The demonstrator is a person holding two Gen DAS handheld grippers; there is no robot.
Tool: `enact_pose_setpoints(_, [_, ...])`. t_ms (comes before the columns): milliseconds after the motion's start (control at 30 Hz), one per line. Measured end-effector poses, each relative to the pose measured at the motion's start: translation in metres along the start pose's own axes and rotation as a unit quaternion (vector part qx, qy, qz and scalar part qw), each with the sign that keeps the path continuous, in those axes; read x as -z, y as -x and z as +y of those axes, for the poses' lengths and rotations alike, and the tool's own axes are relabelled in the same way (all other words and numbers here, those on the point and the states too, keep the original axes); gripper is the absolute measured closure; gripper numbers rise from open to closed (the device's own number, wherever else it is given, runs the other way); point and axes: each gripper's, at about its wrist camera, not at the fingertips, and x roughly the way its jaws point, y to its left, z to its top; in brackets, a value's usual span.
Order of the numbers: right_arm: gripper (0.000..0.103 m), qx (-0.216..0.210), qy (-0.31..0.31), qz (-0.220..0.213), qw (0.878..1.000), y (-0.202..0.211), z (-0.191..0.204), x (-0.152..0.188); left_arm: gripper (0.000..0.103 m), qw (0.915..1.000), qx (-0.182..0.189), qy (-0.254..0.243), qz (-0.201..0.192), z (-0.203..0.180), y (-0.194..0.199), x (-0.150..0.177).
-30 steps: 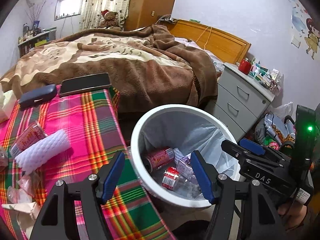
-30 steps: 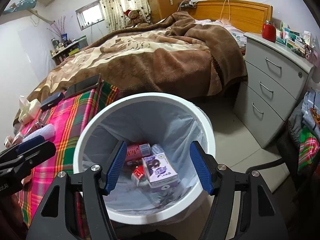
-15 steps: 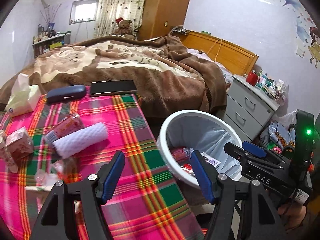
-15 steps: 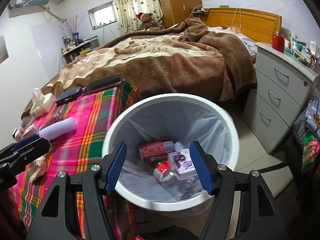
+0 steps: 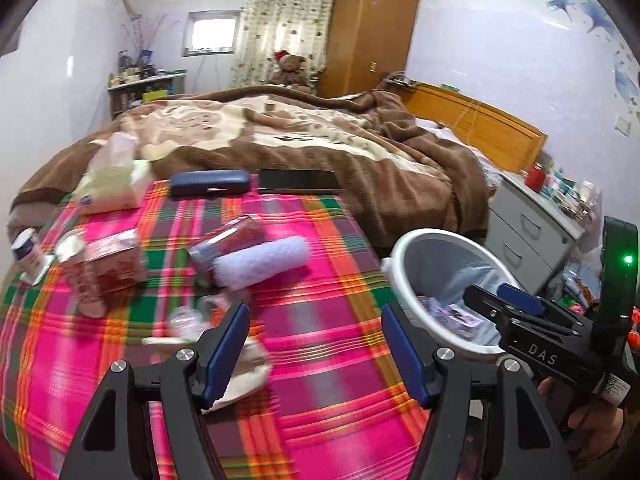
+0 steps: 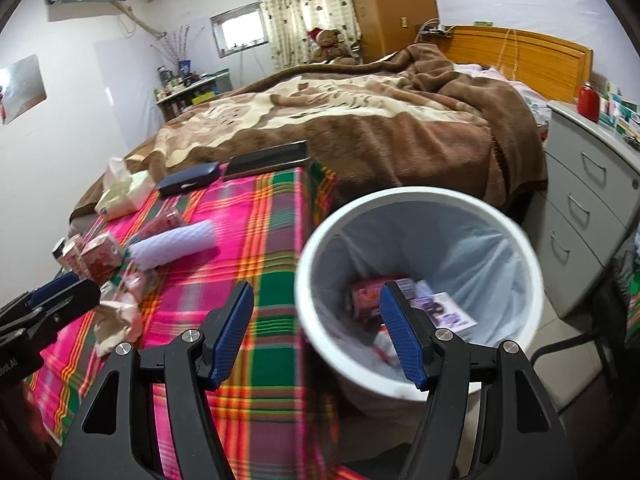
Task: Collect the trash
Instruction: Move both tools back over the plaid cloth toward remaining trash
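A white bin (image 6: 520, 240) with a clear liner stands beside the plaid table (image 6: 272, 240); a red can (image 6: 366, 294) and a purple carton (image 6: 444, 312) lie in it. The bin also shows in the left wrist view (image 5: 400, 248). On the table lie a white foam sleeve (image 5: 264, 262), a red can (image 5: 228, 240), a red carton (image 5: 116, 264), crumpled paper (image 6: 118, 320) and clear plastic scraps (image 5: 188, 316). My left gripper (image 5: 316, 350) is open and empty above the table's front. My right gripper (image 6: 316, 330) is open and empty, over the table's edge and the bin's rim.
A tissue pack (image 5: 112, 188), a blue glasses case (image 5: 208, 183) and a black phone (image 5: 298, 180) lie at the table's far edge. A bed with a brown blanket (image 5: 320, 140) stands behind. Grey drawers (image 6: 588, 208) stand right of the bin.
Both grippers have swung left from over the bin toward the table. The table's litter has come into view. Both grippers stay open and empty.
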Motion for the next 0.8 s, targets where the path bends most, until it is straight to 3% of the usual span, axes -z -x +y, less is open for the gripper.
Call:
enact_pose_setpoints(533, [0.036,-0.068,0.048,0.034,0.996,-0.02,0.077,0.016,0.035,0.9919,-0.096,0.079,-0.024,0.122,0.039,0.017])
enact_pose_setpoints(800, [0.036,-0.119,0.065,0.05,0.99,-0.031,0.111,0.025,0.035,0.9872,-0.119,0.105,-0.019,0.167,0.04,0.023])
